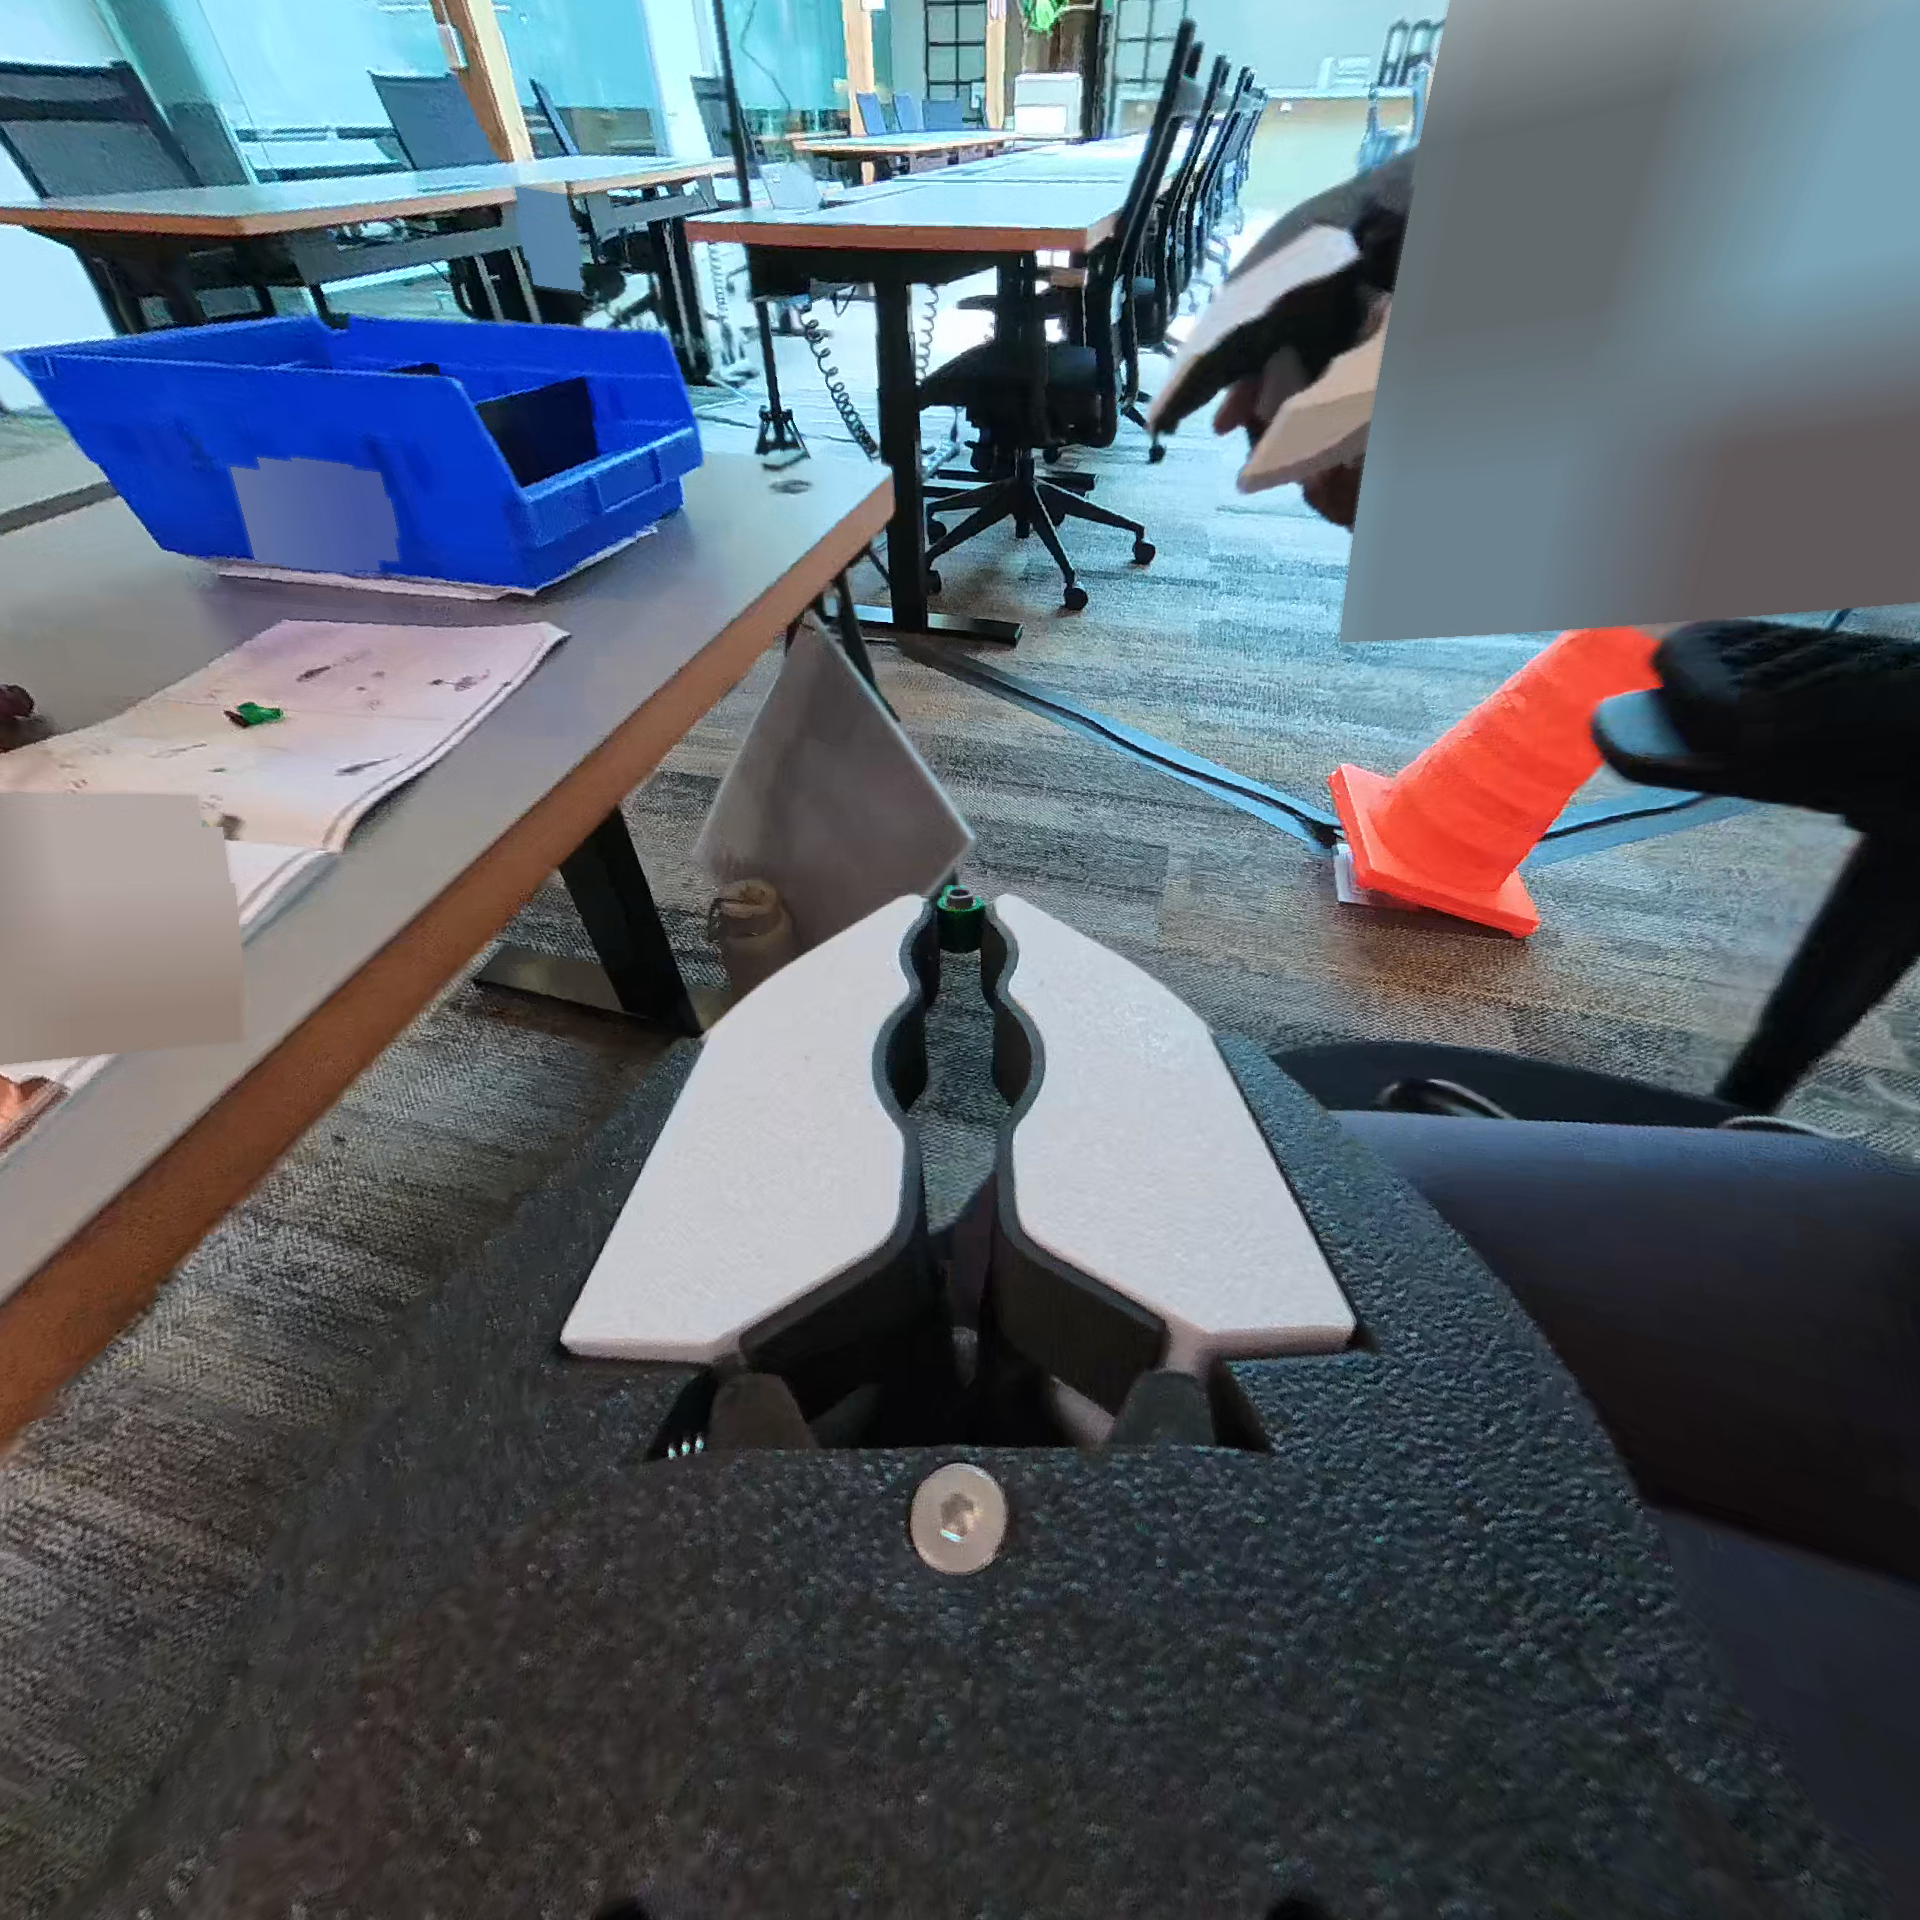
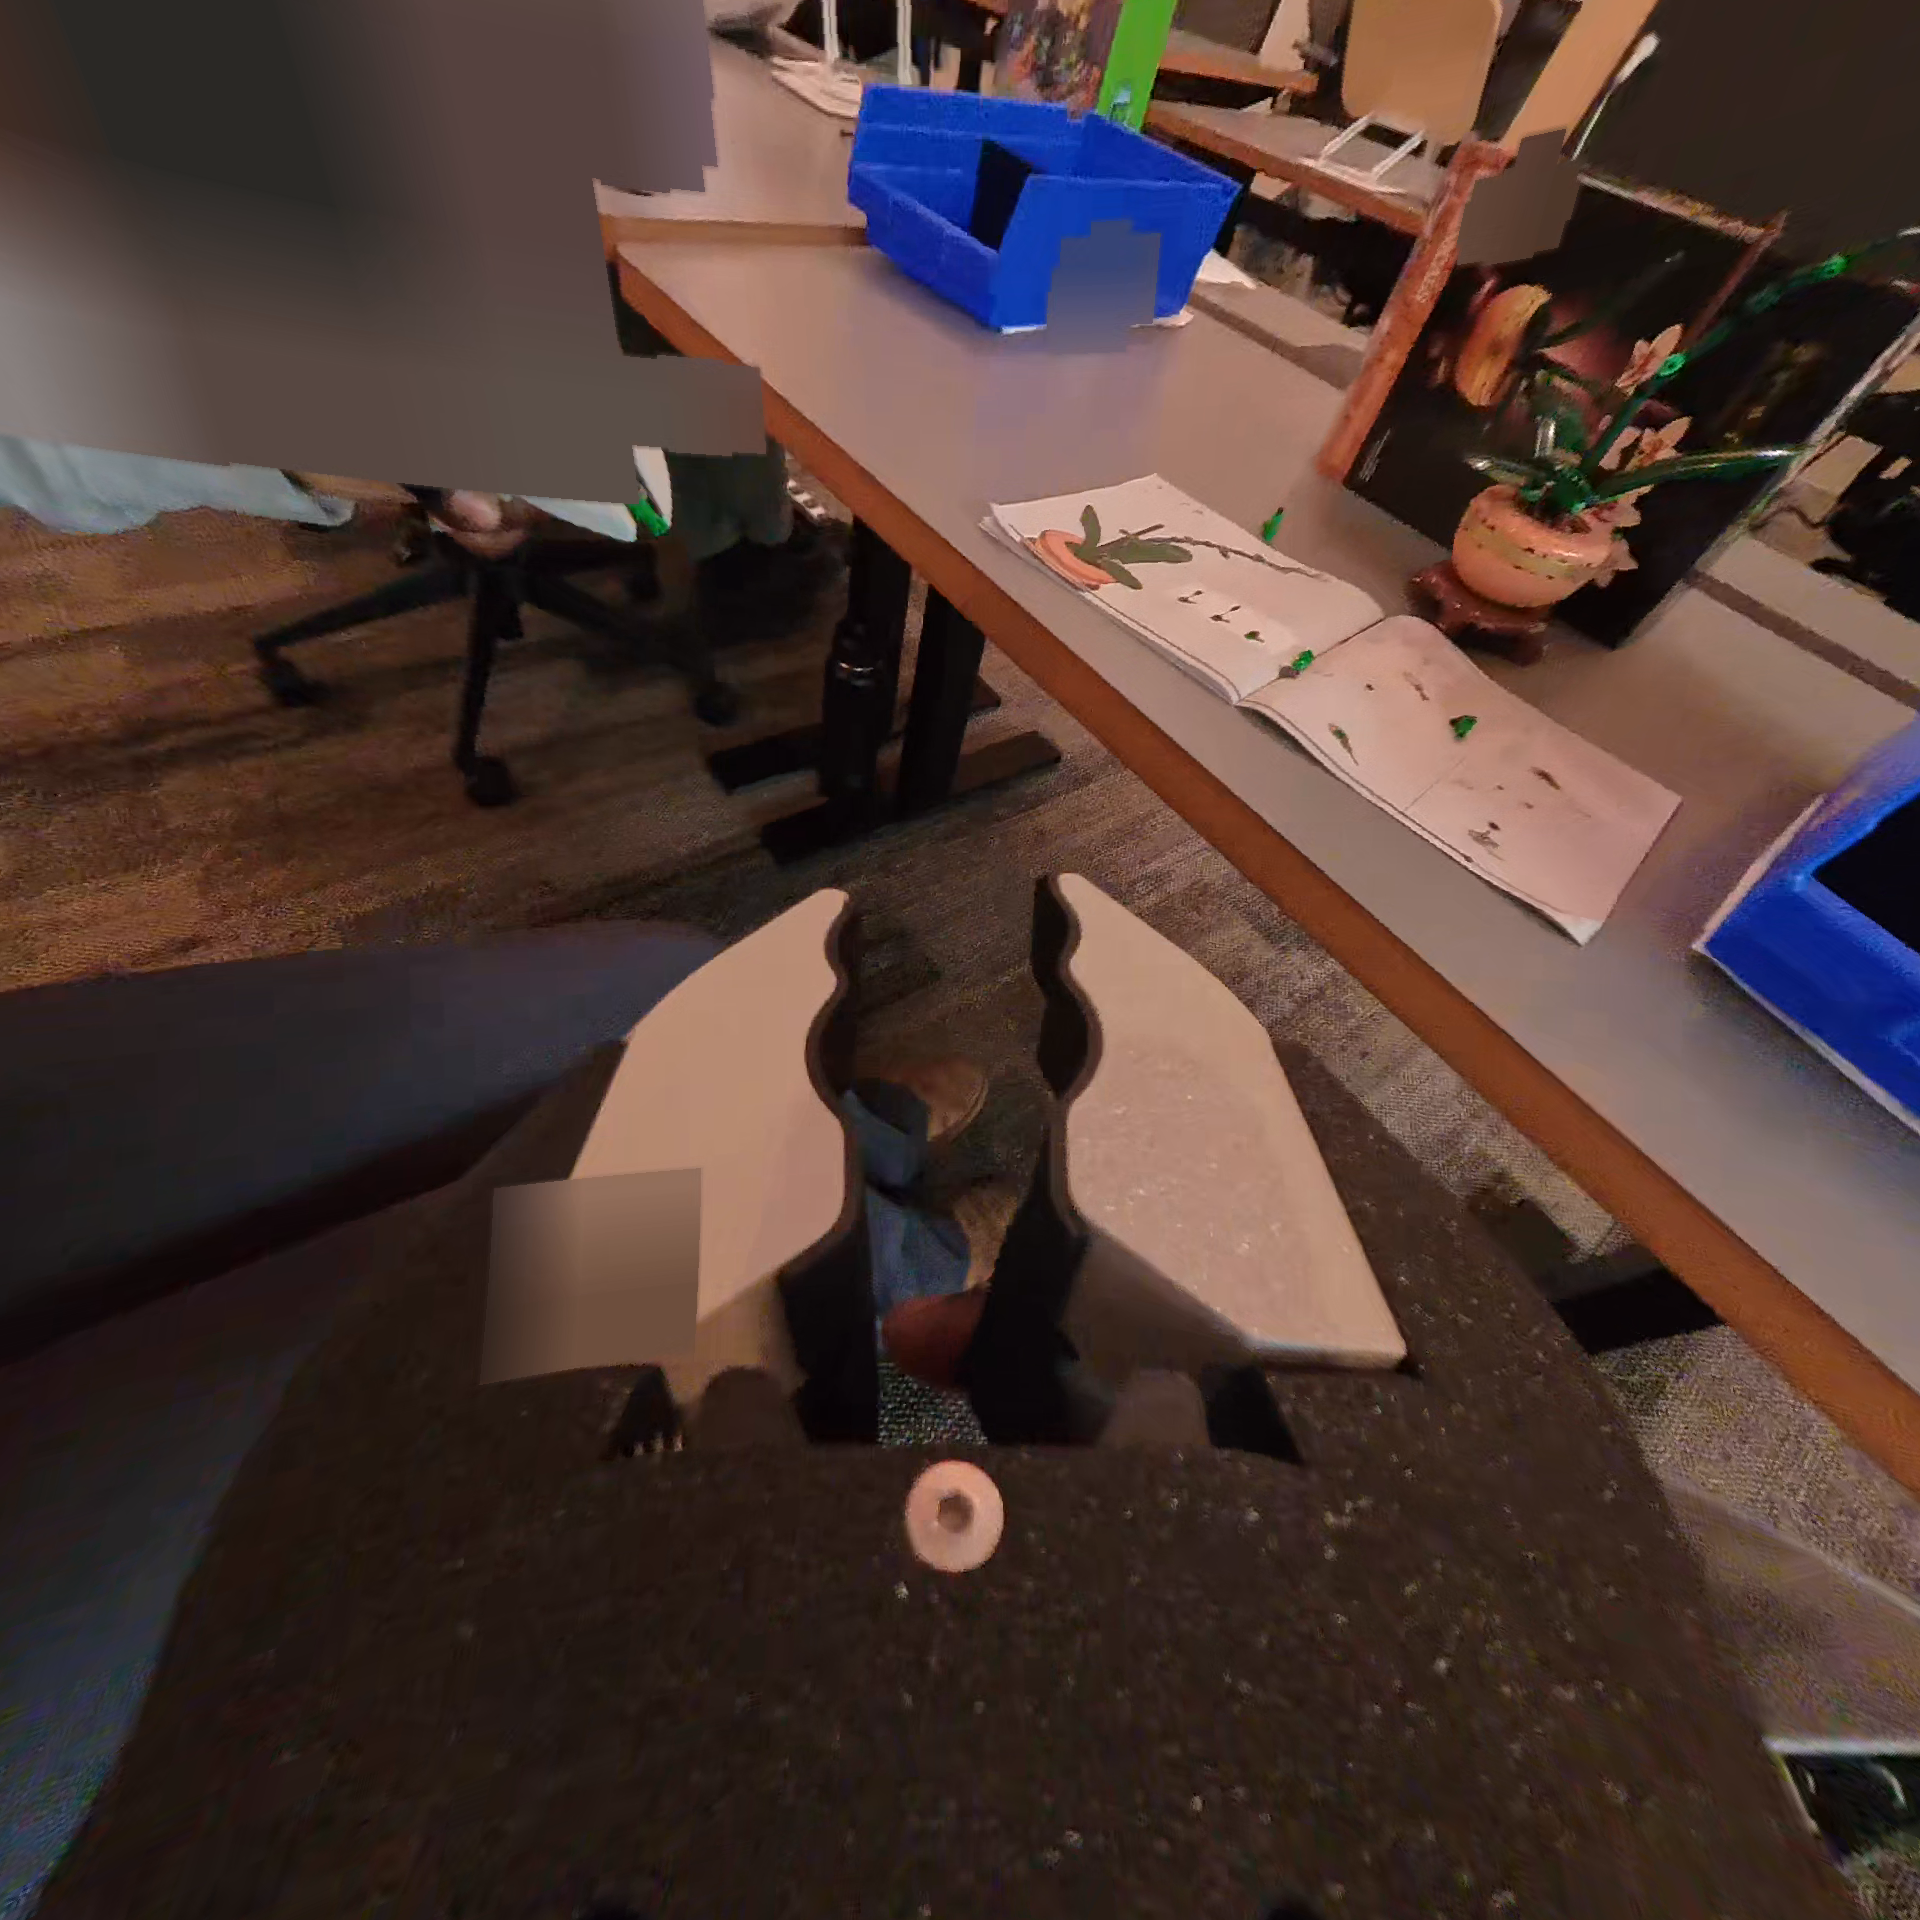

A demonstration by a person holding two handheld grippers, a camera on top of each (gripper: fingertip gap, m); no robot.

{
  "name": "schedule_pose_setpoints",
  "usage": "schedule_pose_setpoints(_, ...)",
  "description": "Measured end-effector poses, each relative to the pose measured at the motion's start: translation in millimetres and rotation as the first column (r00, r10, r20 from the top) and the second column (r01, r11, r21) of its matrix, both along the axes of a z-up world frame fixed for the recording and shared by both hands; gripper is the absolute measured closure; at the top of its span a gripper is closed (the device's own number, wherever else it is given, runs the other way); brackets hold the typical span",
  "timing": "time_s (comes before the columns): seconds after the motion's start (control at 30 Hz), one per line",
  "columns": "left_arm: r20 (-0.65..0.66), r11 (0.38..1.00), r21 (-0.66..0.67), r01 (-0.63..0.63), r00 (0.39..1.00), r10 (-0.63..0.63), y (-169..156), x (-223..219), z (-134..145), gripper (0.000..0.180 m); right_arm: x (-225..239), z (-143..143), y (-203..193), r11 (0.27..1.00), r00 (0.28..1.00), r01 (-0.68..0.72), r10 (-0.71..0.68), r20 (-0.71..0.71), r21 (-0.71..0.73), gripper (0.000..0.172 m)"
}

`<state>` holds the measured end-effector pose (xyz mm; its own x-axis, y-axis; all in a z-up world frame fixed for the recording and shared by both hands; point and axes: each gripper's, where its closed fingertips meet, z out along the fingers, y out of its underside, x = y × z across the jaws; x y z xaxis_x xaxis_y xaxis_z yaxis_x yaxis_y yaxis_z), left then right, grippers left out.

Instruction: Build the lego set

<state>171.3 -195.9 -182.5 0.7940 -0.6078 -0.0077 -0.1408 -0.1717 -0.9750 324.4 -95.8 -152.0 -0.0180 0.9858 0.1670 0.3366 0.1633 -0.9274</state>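
Two grippers, both held off the desk over grey carpet. Left gripper (image 1: 957,914) is nipped shut on a small green cylindrical piece (image 1: 958,918) w/ a dark hole in its end; both pads press its sides right at the tips. Just beyond it: a white bag (image 1: 831,790) hanging off the desk edge (image 1: 644,727) and a pale bottle (image 1: 750,925) on the floor near the desk leg. On the desk to the left: an open instruction booklet (image 1: 312,717) w/ a loose green bit (image 1: 255,713) on it, and farther back a blue bin (image 1: 353,447). An orange cone (image 1: 1475,779) leans on the floor to the right.

Right gripper (image 2: 943,914) has its jaws apart, nothing between the tips, only carpet showing through. It also appears far right in the left wrist view, blurred. To its right, on the desk: the booklet, a brick-built potted orchid (image 2: 1527,540) in front of a dark box (image 2: 1621,343), another blue bin corner (image 2: 1829,914) near right.
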Motion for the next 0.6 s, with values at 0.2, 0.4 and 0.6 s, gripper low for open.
schedule_pose_setpoints(0.2, 0.063, 0.999, -0.032, 0.007, 0.998, -0.005, 72, -37, 5, 0.174, -61, -30, 93, 0.997, 0.97, 0.017, 0.0, 0.241, -0.071, 0.118)
schedule_pose_setpoints(0.4, 0.054, 0.998, 0.03, 0.062, 0.996, -0.064, 89, -20, 41, 0.174, -81, -24, 120, 0.988, 0.956, 0.003, 0.042, 0.291, -0.152, 0.121)
schedule_pose_setpoints(0.6, 0.075, 0.991, 0.055, 0.123, 0.989, -0.127, 102, -9, 33, 0.174, -137, -31, 159, 0.987, 0.949, 0.026, 0.025, 0.315, -0.157, 0.129)
